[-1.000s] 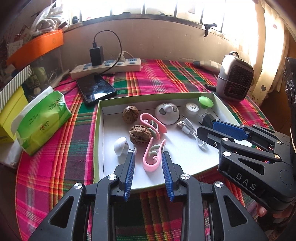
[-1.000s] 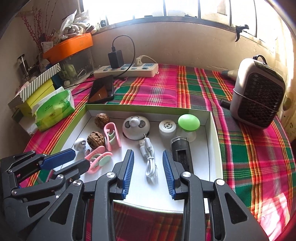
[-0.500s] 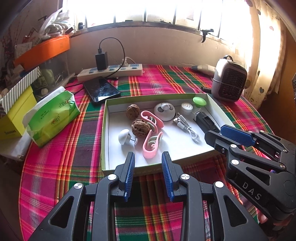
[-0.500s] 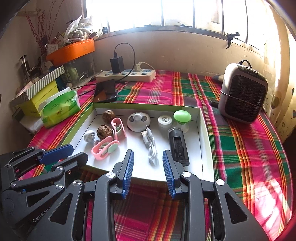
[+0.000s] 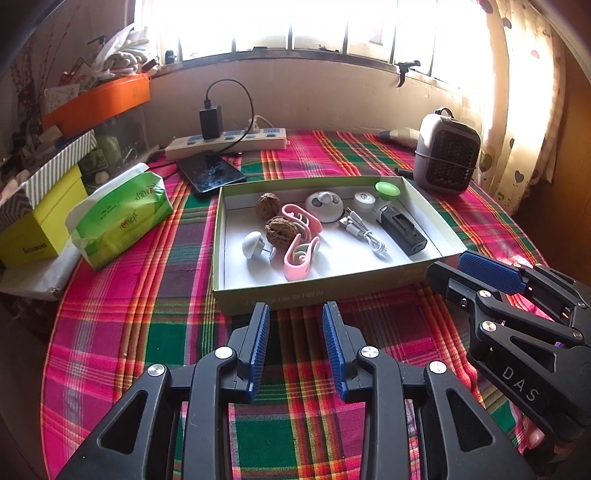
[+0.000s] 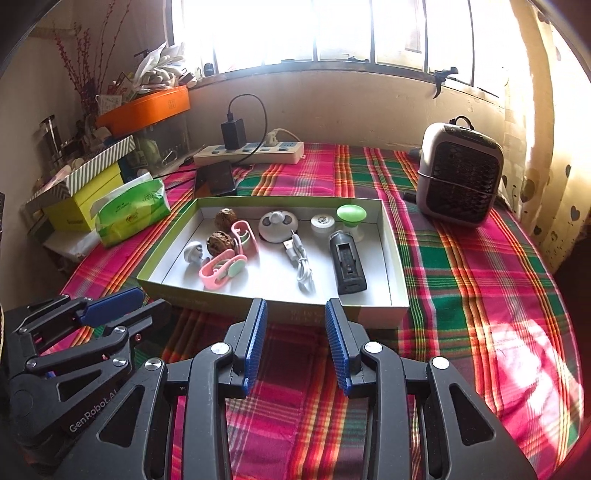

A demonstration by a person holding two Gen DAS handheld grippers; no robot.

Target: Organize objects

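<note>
Both your tools, left and right, hang spread and empty before the tray on the plaid bench; a sunlit window lies behind it.

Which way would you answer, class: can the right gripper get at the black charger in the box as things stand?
Probably yes. The right gripper is open and empty, and the black charger lies just beyond the box near wall, uncovered. Only that low wall and the white cable alongside need avoiding.

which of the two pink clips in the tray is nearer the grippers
The pink clip lying just in front of the nearer walnut, towards the tray's front wall. The other pink clip lies further back, between the walnuts and the round white gadget.
</note>
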